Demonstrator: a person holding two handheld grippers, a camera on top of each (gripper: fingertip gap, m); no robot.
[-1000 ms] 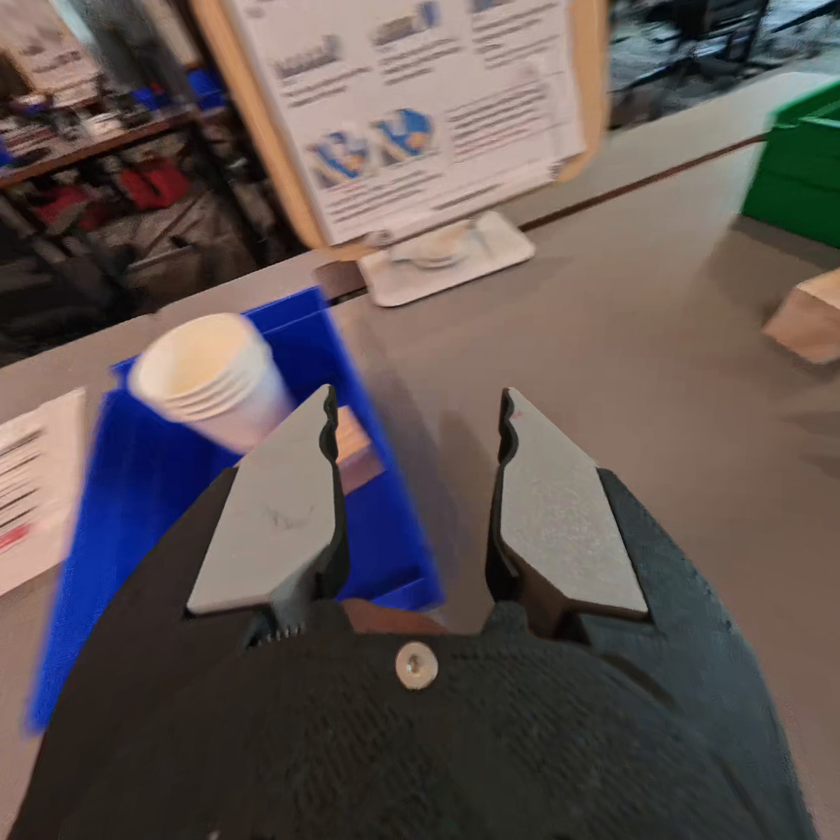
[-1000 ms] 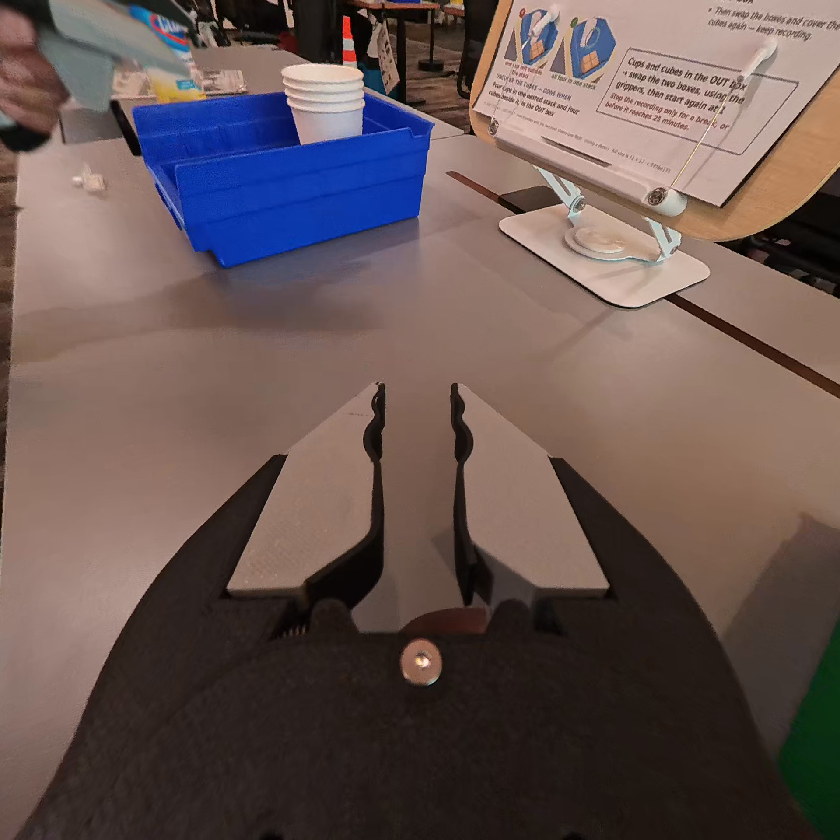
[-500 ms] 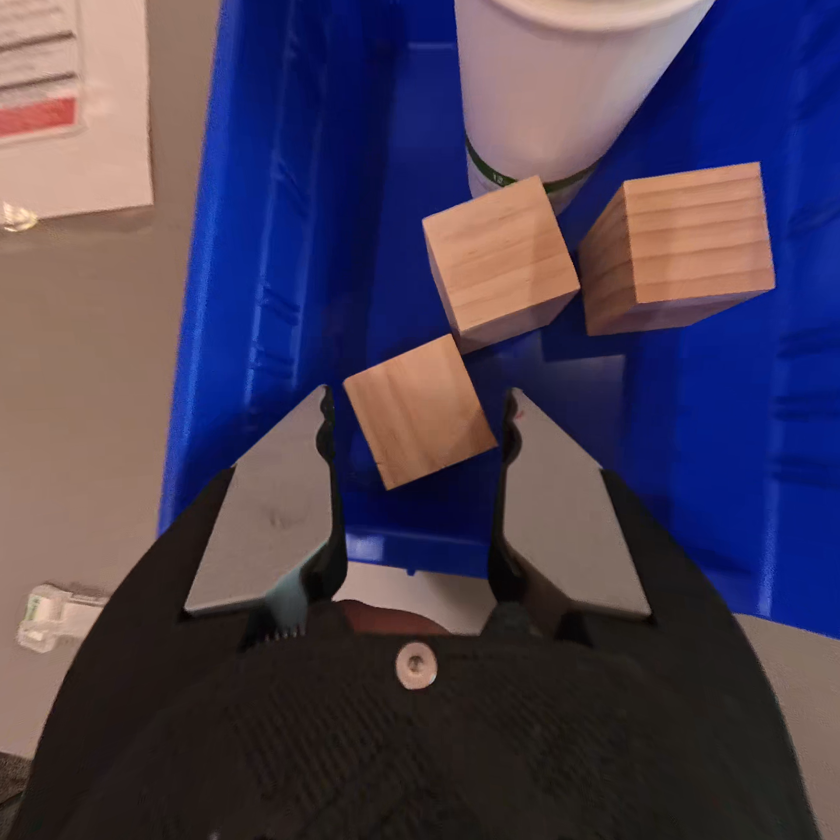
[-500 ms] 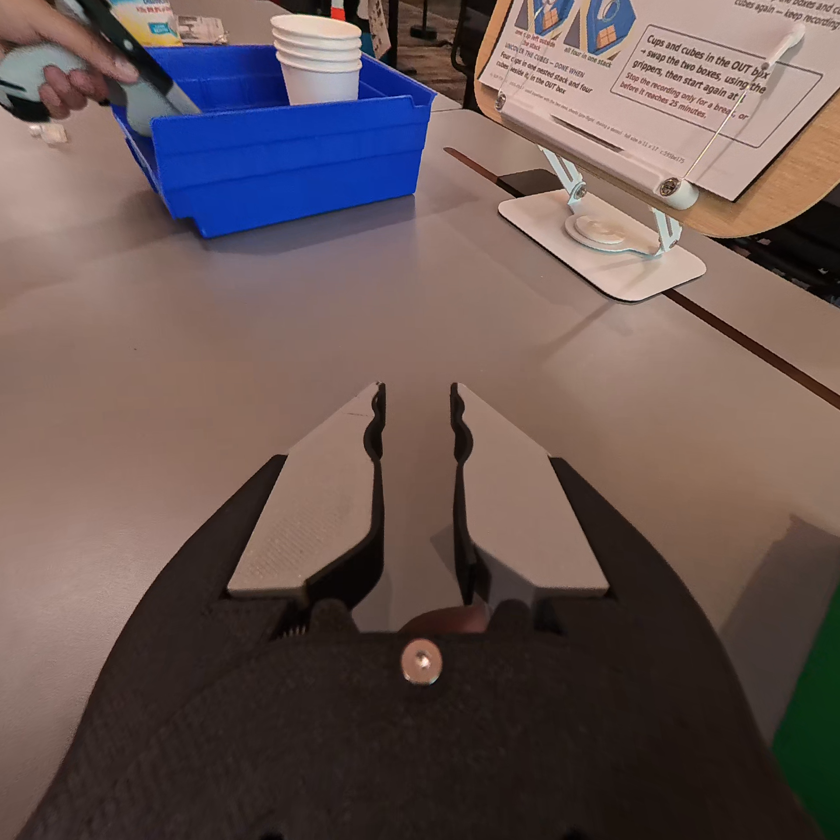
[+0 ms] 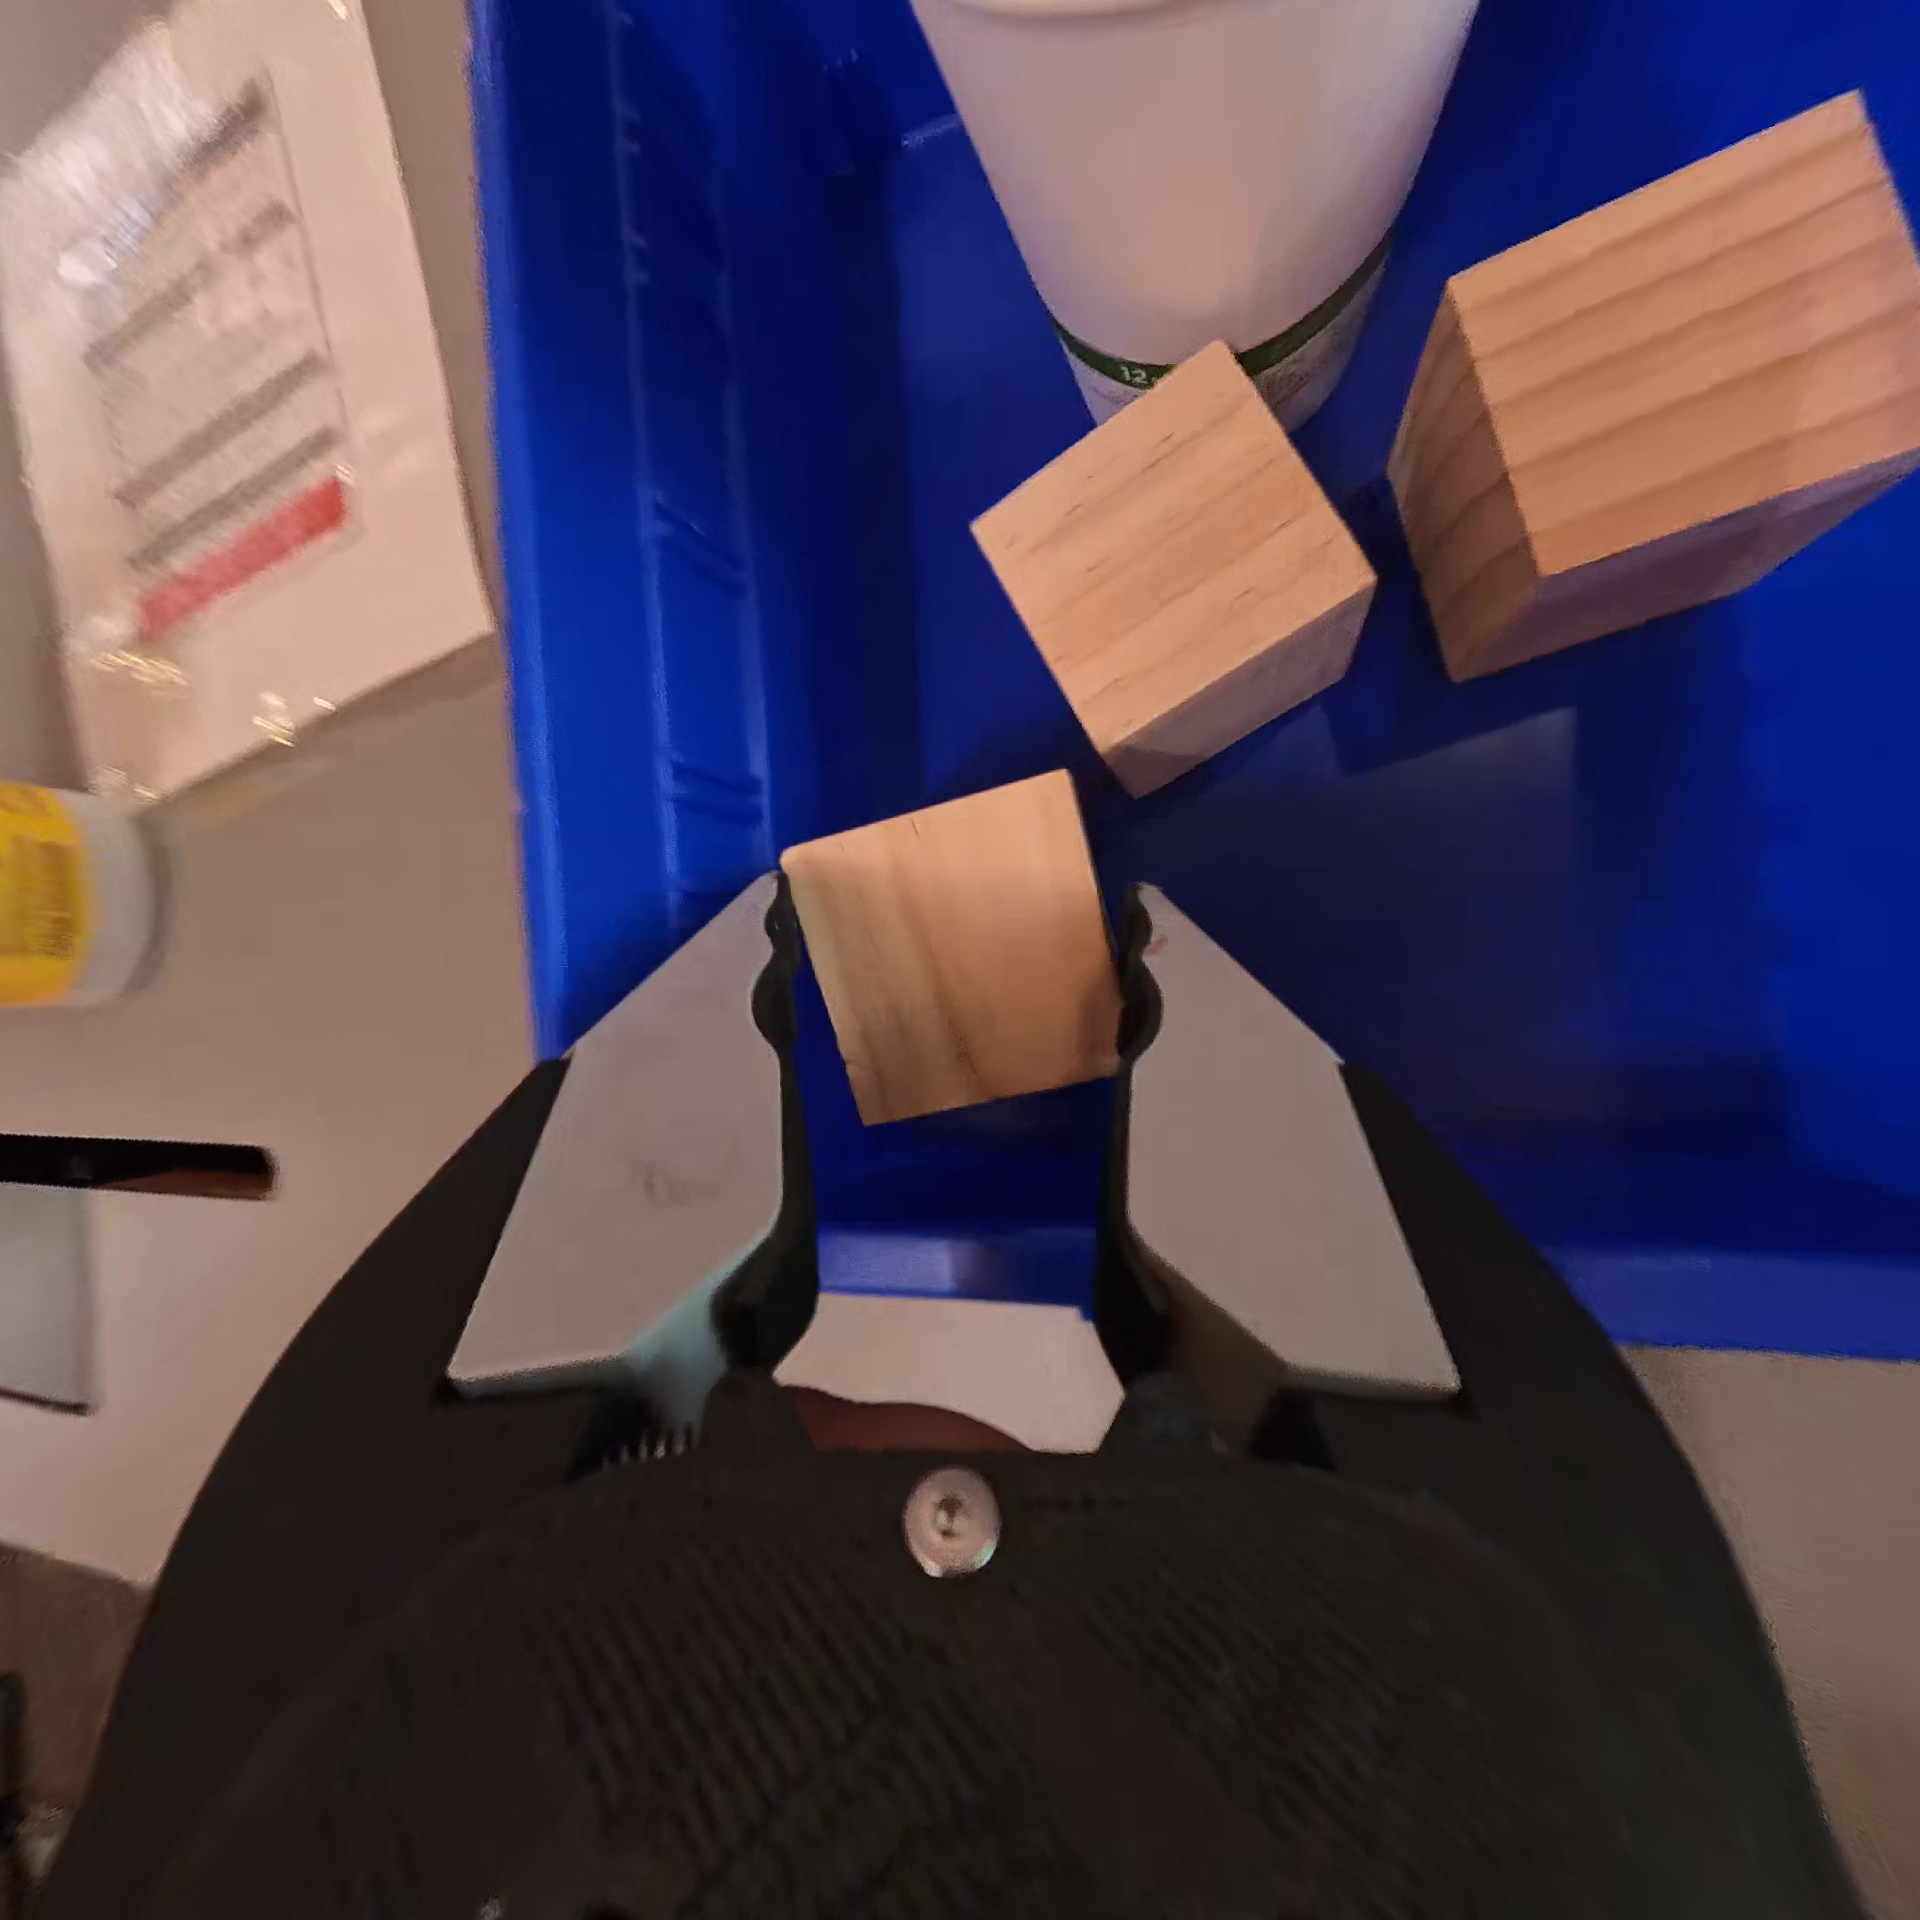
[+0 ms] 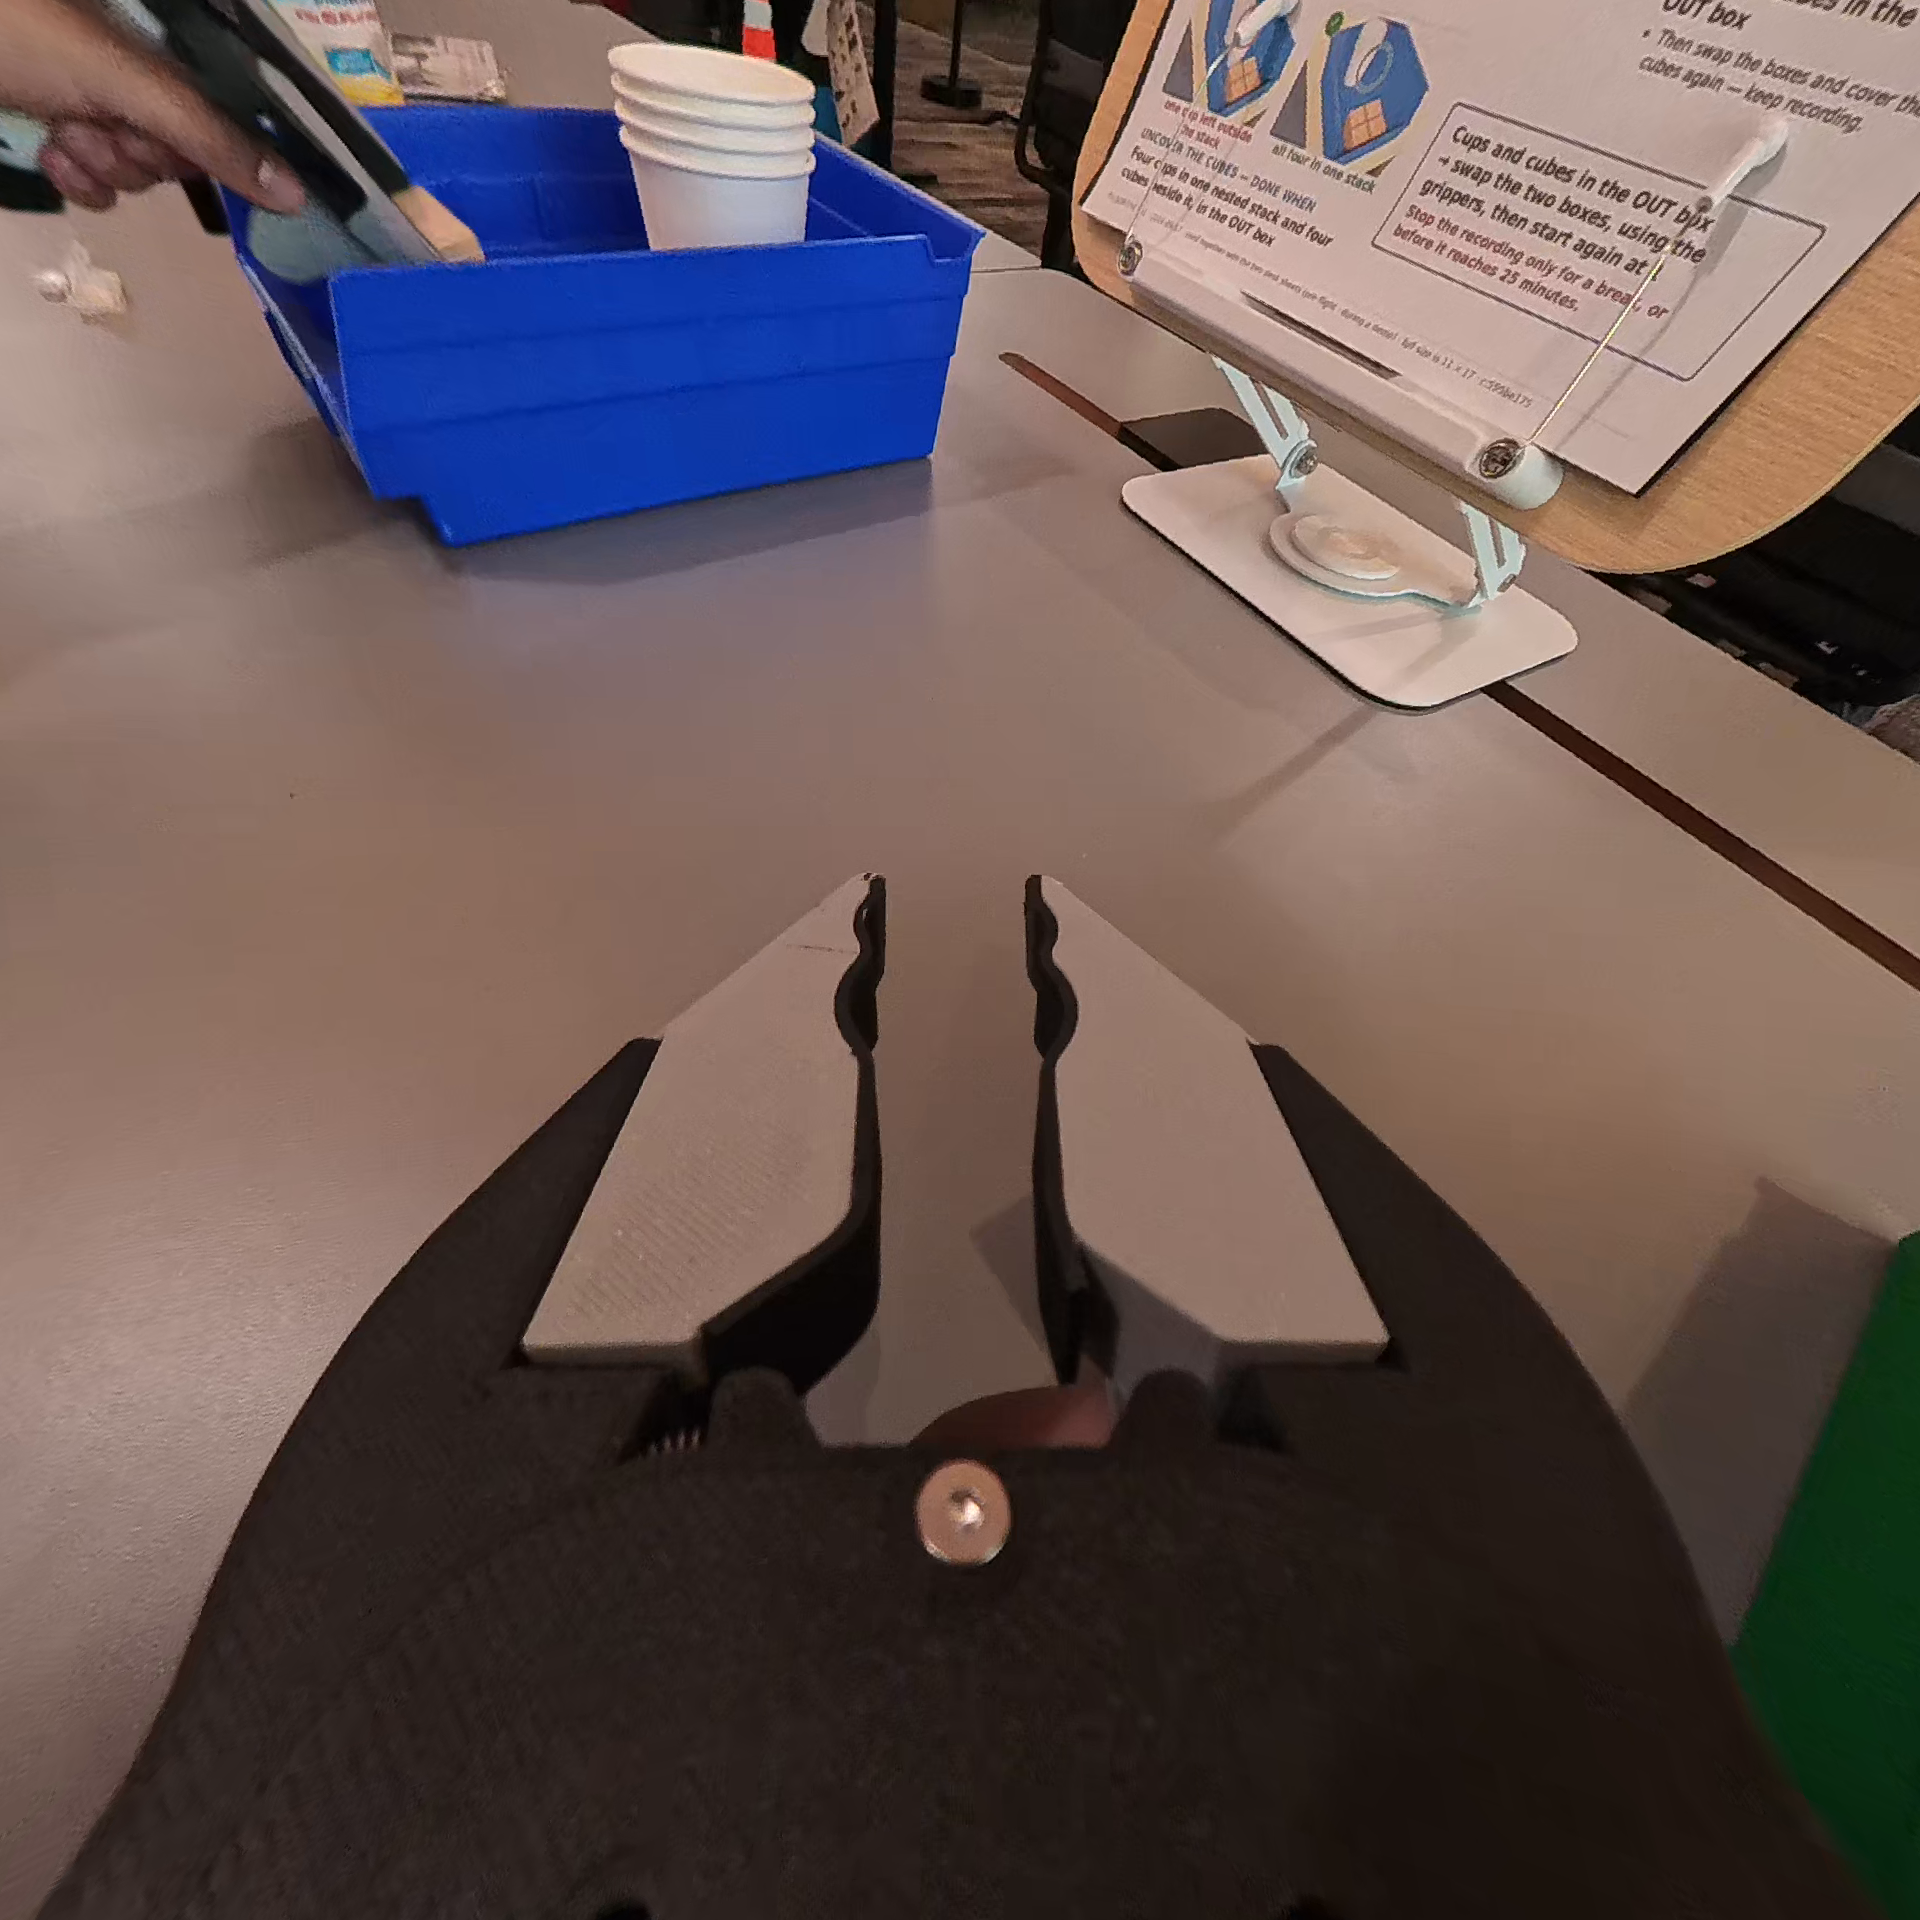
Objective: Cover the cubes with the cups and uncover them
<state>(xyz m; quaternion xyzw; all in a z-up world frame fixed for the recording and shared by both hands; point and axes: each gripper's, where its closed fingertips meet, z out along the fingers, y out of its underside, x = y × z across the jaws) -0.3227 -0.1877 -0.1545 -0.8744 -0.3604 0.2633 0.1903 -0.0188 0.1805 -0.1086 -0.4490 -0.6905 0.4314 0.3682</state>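
Blue bin (image 5: pixel 665 520): cube (image 5: pixel 951 951) clamped by left tongs (image 5: pixel 956 971), two cubes (image 5: pixel 1174 566) (image 5: pixel 1662 384), cup stack (image 5: pixel 1195 177) cut off above | right tongs (image 6: pixel 954 904) apart, bare over desk (image 6: pixel 416 831) | green bin (image 6: pixel 1860 1558) cropped.

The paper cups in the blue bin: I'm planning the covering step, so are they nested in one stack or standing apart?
Nested: the paper cups stand upright as one stack inside the blue bin, several rims showing.

Warm dim indoor light, soft shadows, motion blur in left view, wide-angle edge distortion
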